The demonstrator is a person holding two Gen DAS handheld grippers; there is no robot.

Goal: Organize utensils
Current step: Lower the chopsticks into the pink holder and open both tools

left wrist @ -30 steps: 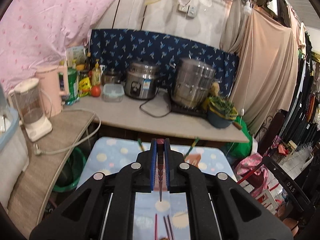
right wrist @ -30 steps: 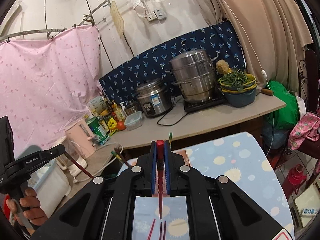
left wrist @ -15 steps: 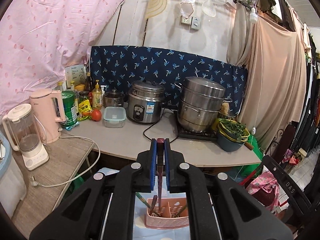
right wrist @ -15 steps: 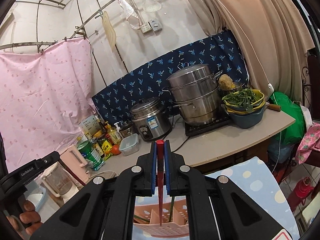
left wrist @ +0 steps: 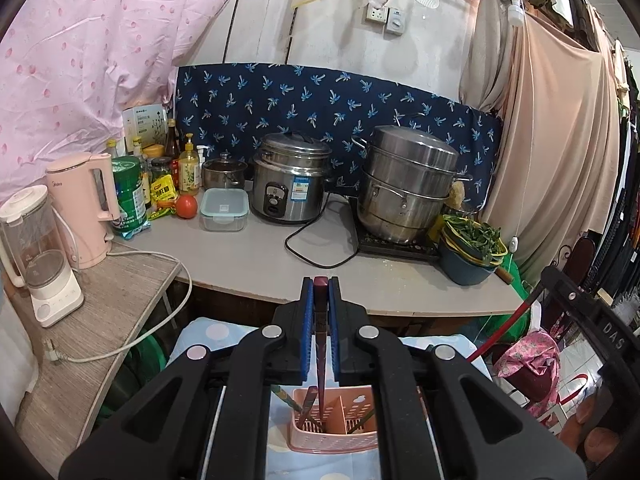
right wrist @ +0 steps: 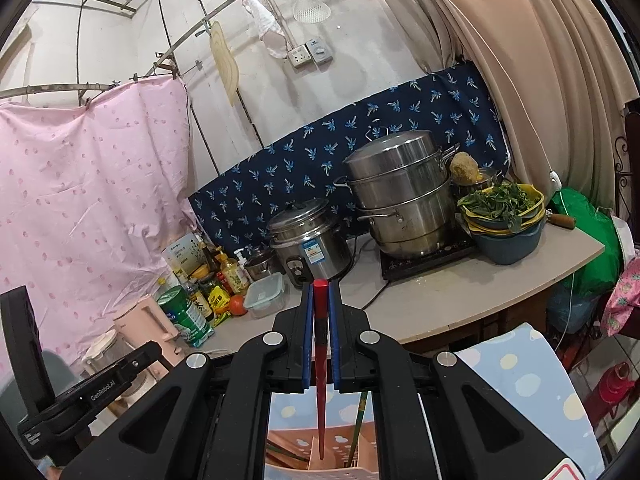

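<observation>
Right now I am at the dropping-in step: each claw carries one chopstick above the pink caddy (left wrist: 335, 420), which stands on the dotted blue cloth (right wrist: 520, 384) of the near surface. My left claw (left wrist: 320, 334) is clamped on a dark red chopstick (left wrist: 321, 360), held upright with its tip reaching down into the caddy's left compartment, beside utensils already leaning there. My right claw (right wrist: 320, 338) is clamped on a bright red chopstick (right wrist: 320, 380) whose tip hangs just above the caddy's rim (right wrist: 320, 472), near a green chopstick (right wrist: 357, 424) standing in it. I judge the next move to be lowering both a little further, keeping them vertical so the tips clear the divider, then parting the fingers so they slide in without bouncing out.
</observation>
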